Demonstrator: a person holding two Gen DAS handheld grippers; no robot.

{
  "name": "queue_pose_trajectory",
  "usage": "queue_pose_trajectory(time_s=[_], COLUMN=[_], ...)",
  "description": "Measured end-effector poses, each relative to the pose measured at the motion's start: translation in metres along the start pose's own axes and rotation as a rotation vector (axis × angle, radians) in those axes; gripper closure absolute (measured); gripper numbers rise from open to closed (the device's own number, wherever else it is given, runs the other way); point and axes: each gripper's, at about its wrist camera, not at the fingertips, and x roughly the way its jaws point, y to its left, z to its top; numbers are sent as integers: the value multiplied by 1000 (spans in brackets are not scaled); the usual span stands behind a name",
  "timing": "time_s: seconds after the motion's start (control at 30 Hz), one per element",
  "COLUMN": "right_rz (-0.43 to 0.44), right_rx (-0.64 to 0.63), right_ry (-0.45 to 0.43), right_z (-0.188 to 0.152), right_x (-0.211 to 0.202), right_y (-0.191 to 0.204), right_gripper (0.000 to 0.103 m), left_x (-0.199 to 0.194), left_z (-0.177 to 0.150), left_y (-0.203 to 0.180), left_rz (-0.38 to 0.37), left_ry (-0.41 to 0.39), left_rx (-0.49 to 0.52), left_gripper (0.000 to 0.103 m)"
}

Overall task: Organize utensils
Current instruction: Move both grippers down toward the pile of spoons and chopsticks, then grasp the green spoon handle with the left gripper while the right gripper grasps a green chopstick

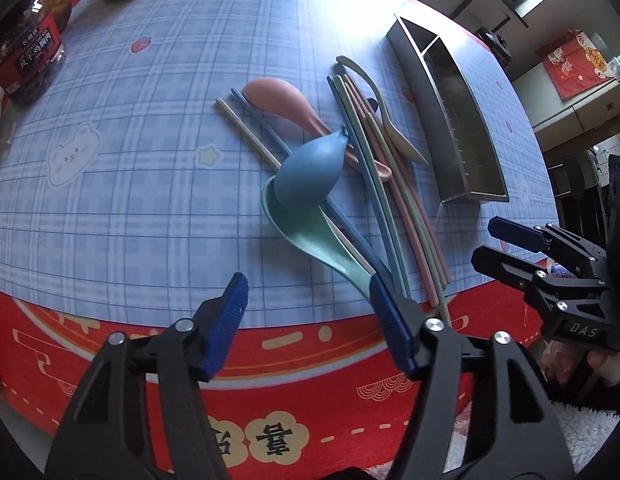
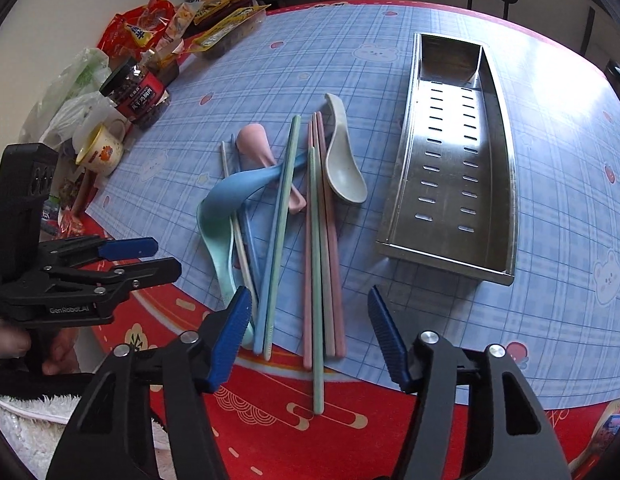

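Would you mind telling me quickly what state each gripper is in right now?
Left gripper: jaws open, holding nothing, above the near ends of the utensils.
Right gripper: jaws open, holding nothing, chopsticks lying on the table beneath the gap.

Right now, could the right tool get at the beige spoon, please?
Probably yes: the right tool is open, and the beige spoon lies uncovered beside the chopsticks, with nothing above it.

Chopsticks (image 2: 321,240) and spoons (image 2: 343,168) lie heaped beside a steel tray (image 2: 505,184).
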Motion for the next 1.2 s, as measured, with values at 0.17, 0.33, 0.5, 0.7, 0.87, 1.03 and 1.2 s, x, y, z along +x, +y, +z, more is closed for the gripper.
queue_pose_trajectory(time_s=[0.17,0.33,0.5,0.7,0.87,1.03,1.2], right_rz=[28,62,70,54,57,58,63], right_rx=[-45,-96,-85,-95,-65,-55,-41], right_ry=[18,53,89,108,108,104,98], right_z=[8,16,21,24,20,18,16], right_x=[8,21,37,51,53,50,49], right_y=[7,17,19,25,23,19,17], right_gripper=[67,88,91,91,91,91,91], left_x=[14,26,30,30,30,33,41], left_z=[3,7,7,7,5,5,5], left_y=[-12,-17,-11,-5,2,8,9], left_rz=[-77,-110,-138,-178,-196,-193,-229], left_ry=[36,60,75,74,68,74,103], left_rx=[17,-2,-40,-79,-106,-133,-152], left_gripper=[58,65,70,79,79,79,78])
